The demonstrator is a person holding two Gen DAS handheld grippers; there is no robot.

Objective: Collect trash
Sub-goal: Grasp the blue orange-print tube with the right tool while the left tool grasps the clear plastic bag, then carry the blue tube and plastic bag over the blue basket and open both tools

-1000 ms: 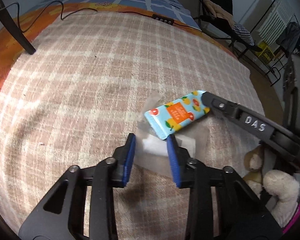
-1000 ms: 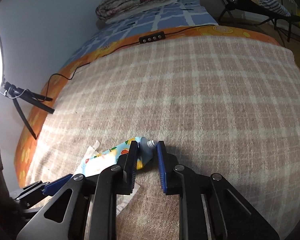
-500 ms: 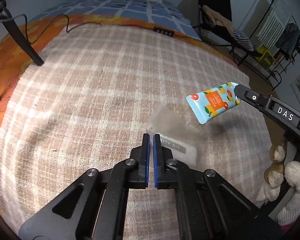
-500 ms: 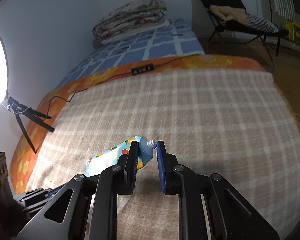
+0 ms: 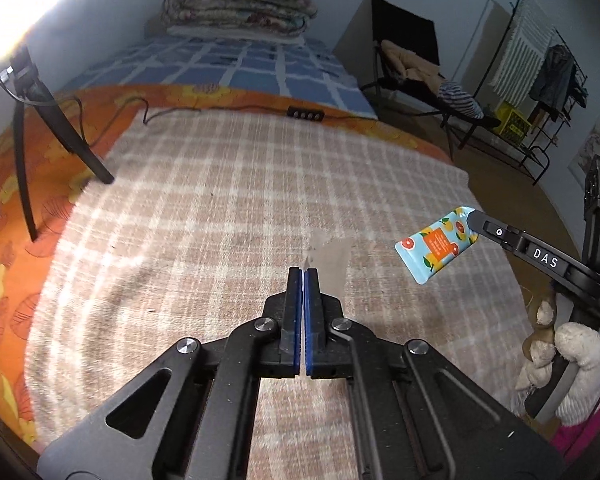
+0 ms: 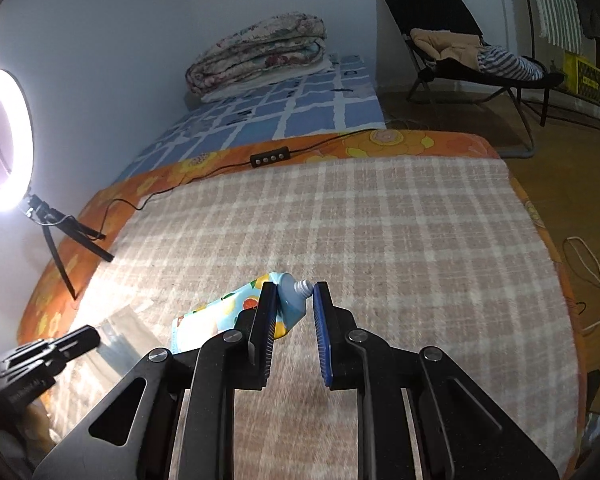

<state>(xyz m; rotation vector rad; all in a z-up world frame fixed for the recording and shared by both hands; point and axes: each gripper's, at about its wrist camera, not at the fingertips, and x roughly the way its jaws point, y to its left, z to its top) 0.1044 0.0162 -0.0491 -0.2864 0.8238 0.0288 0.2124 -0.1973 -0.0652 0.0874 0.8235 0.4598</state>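
Pinching a clear plastic wrapper [image 5: 327,262] between them, the left gripper [image 5: 302,276] has its blue fingers [image 5: 311,300] together, the wrapper sticking out past their tips above the checked blanket [image 5: 220,208]. The right gripper [image 6: 294,304] is clamped on a fruit-printed blue tube [image 6: 236,312] near its open nozzle end, the tube's flat tail trailing out left of the fingers, clear of the blanket.

Your clear wrapper [image 5: 329,264] is a see-through blur past the left jaws, and the tube [image 6: 236,312] sits half hidden behind the right ones.
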